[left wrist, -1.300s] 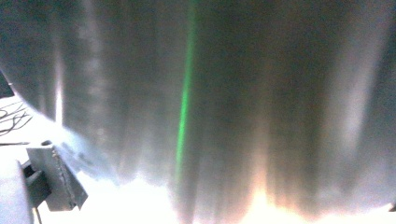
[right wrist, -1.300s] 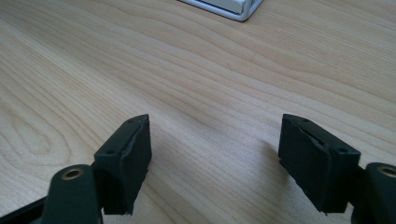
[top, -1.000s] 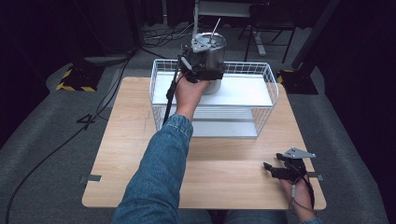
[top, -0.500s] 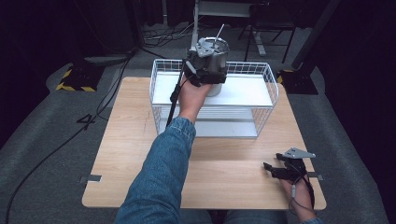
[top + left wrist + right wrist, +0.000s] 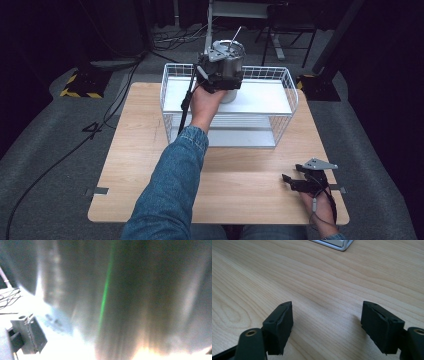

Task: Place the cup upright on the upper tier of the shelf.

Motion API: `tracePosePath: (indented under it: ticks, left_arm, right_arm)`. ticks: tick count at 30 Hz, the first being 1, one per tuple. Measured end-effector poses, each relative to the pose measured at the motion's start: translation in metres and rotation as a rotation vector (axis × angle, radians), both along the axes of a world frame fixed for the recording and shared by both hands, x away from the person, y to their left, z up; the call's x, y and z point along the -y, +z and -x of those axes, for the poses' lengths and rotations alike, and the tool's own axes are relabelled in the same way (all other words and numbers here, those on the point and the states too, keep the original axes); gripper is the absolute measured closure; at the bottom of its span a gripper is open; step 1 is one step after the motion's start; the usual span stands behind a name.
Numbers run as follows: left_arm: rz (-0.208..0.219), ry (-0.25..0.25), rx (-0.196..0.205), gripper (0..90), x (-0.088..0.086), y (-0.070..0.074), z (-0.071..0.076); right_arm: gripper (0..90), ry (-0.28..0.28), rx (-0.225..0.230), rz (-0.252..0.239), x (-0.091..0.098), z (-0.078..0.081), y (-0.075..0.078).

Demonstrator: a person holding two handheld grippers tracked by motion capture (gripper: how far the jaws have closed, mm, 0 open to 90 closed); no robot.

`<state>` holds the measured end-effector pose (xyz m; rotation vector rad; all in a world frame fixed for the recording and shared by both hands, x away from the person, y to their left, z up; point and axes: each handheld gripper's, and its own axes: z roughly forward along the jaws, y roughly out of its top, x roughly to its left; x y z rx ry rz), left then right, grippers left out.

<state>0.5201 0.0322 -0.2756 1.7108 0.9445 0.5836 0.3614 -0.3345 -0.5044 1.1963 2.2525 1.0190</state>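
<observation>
The metal canister (image 5: 229, 62), a brushed steel pot with a thin rod sticking up out of its open top, hangs above the far left part of the white wire basket (image 5: 287, 95), apart from the white tray inside it. The left claw (image 5: 216, 75) is at its near side and seems to be pinching its wall, though the jaws hide behind the hand in the high view and the left gripper view gives a blur of steel crossed by a green streak, so I cannot tell for certain. Judging the step as carrying the canister, it would go best kept upright so the rod stays in, and clear of the basket's rim wires. The right claw (image 5: 327, 322) rests spread and empty on the wooden counter (image 5: 150, 165) at its near right corner. No brand, label or writing is legible anywhere.
</observation>
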Motion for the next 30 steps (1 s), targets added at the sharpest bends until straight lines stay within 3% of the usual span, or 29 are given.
tracePosePath:
  ticks: [6, 12, 20, 23, 30]
  left_arm:
    - [0.016, -0.004, 0.057, 0.0, -0.006, 0.003, 0.01]
    - [0.051, -0.027, 0.052, 0.0, -0.016, 0.006, 0.02]
    - [0.063, -0.04, 0.084, 0.0, -0.035, 0.018, 0.044]
    - [0.09, -0.062, 0.094, 0.0, -0.041, 0.022, 0.056]
    - [0.087, -0.091, 0.114, 0.0, -0.054, 0.027, 0.085]
  right_arm:
    - [26.6, 0.001, -0.002, -0.002, 0.0, 0.0, 0.0]
    - [26.4, 0.002, -0.005, -0.003, 0.0, -0.001, 0.0]
    - [26.1, 0.007, 0.001, -0.001, -0.001, -0.002, 0.0]
    - [26.0, 0.007, -0.002, -0.004, -0.001, -0.002, 0.0]
    - [25.0, 0.011, -0.007, -0.006, 0.0, -0.003, 0.0]
